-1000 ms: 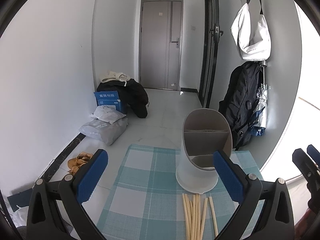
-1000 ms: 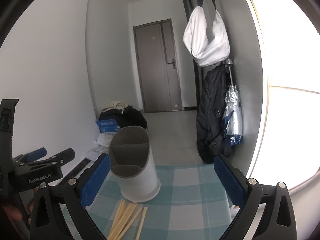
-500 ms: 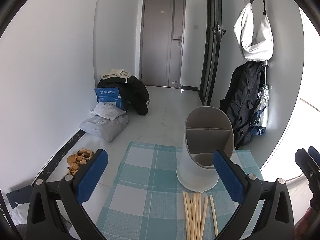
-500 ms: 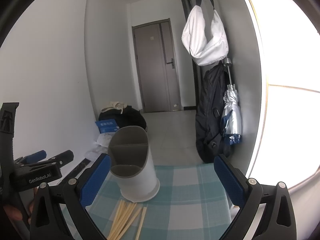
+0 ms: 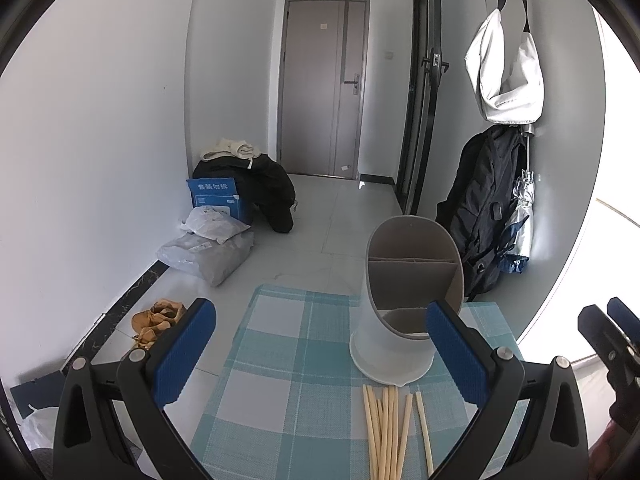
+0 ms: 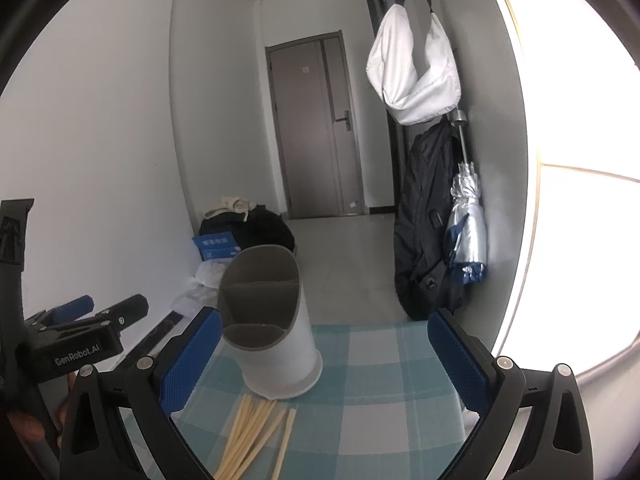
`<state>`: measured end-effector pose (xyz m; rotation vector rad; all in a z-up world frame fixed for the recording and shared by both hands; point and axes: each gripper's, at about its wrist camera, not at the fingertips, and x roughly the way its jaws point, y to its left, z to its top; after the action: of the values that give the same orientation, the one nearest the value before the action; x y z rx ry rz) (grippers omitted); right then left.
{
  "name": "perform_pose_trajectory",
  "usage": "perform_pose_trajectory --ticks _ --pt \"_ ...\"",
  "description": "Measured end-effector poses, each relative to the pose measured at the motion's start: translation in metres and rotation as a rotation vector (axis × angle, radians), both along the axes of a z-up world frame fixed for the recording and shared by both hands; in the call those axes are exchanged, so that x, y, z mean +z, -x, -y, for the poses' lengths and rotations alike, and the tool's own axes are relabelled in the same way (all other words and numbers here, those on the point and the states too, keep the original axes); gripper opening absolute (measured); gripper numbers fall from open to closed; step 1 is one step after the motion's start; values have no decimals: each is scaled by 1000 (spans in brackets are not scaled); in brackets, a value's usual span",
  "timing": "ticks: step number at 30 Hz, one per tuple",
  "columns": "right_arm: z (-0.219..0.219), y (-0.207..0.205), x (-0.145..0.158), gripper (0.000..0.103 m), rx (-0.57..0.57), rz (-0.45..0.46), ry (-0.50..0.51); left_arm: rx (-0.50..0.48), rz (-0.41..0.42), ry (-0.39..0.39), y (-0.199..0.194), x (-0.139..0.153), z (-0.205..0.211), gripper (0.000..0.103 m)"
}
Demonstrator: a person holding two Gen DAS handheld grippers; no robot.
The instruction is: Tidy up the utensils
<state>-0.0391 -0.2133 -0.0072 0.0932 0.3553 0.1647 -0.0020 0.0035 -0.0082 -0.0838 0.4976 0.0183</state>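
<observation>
A white utensil holder (image 5: 404,308) with grey divided compartments stands on a teal checked tablecloth (image 5: 296,344). It also shows in the right wrist view (image 6: 272,320). Several wooden chopsticks (image 5: 388,428) lie loose on the cloth just in front of the holder; they also show in the right wrist view (image 6: 256,436). My left gripper (image 5: 320,348) is open and empty, above the cloth, left of the holder. My right gripper (image 6: 324,360) is open and empty, above the cloth, to the right of the holder.
The table's far edge drops to a grey floor with bags (image 5: 208,248), a blue box (image 5: 216,196) and black clothing (image 5: 260,192) along the left wall. A black backpack (image 5: 484,208), an umbrella (image 6: 468,232) and a white bag (image 6: 416,76) hang at the right.
Both grippers have tilted slightly, so the holder and chopsticks sit a little lower in view. Both stay open and nothing on the table has moved.
</observation>
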Motion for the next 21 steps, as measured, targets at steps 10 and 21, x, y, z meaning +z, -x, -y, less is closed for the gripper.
perform_pose_trajectory --ticks 10,21 --pt "-20 -28 -25 101 63 -182 81 20 -68 10 -9 -6 -11 102" --pt "-61 -90 -118 72 163 -572 290 115 -252 105 -35 -31 -55 102"
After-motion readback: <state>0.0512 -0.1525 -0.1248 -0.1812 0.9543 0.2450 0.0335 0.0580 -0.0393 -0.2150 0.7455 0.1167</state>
